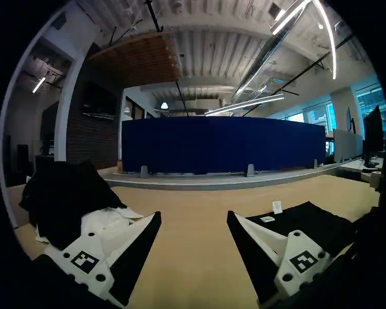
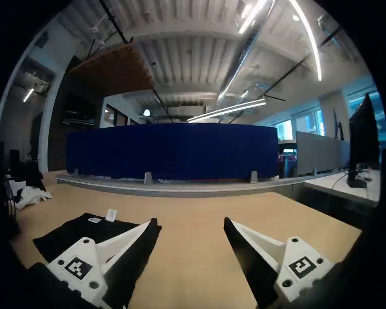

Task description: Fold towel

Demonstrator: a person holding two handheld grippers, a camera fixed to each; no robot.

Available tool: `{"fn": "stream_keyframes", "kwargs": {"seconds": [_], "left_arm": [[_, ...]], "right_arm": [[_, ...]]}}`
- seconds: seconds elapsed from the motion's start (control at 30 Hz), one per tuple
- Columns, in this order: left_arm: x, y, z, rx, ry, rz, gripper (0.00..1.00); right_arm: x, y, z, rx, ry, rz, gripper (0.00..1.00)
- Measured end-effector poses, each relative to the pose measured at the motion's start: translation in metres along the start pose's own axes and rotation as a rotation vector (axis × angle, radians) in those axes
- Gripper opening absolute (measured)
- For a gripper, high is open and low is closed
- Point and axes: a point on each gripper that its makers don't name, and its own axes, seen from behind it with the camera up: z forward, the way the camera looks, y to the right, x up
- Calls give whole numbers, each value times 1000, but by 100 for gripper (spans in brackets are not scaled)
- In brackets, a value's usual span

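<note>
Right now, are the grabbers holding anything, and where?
Nothing is held. The left gripper and right gripper are both open; the black towel lies on the table.

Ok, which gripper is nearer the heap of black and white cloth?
Left. The heap lies right beside the left gripper; from the right gripper it sits far off left, beyond the black towel.

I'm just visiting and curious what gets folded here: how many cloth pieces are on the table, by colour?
Black: 2, the flat black towel and a crumpled black cloth
White: 1, a white cloth under the crumpled black one
Total: 3 that can be told apart
</note>
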Motion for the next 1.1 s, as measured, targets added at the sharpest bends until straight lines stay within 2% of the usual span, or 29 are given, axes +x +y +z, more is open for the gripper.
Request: {"fn": "stream_keyframes", "kwargs": {"seconds": [0.27,0.4,0.57,0.77,0.97,1.1], "left_arm": [[-2,-2,4,13,2,-3,95],[11,-1,4,14,3,-3,95],[58,1,1,9,31,-12,95],[132,-2,-7,13,56,-9,95],[184,4,-15,-12,21,0,95],[211,6,-20,-20,9,0,95]], "right_arm": [[-2,-8,-1,10,-2,7,100],[19,-1,0,-1,4,34,100],[66,-5,-4,9,29,31,100],[129,-5,-11,5,25,32,100],[184,-3,-15,2,27,26,100],[212,-2,-18,-5,21,16,100]]}}
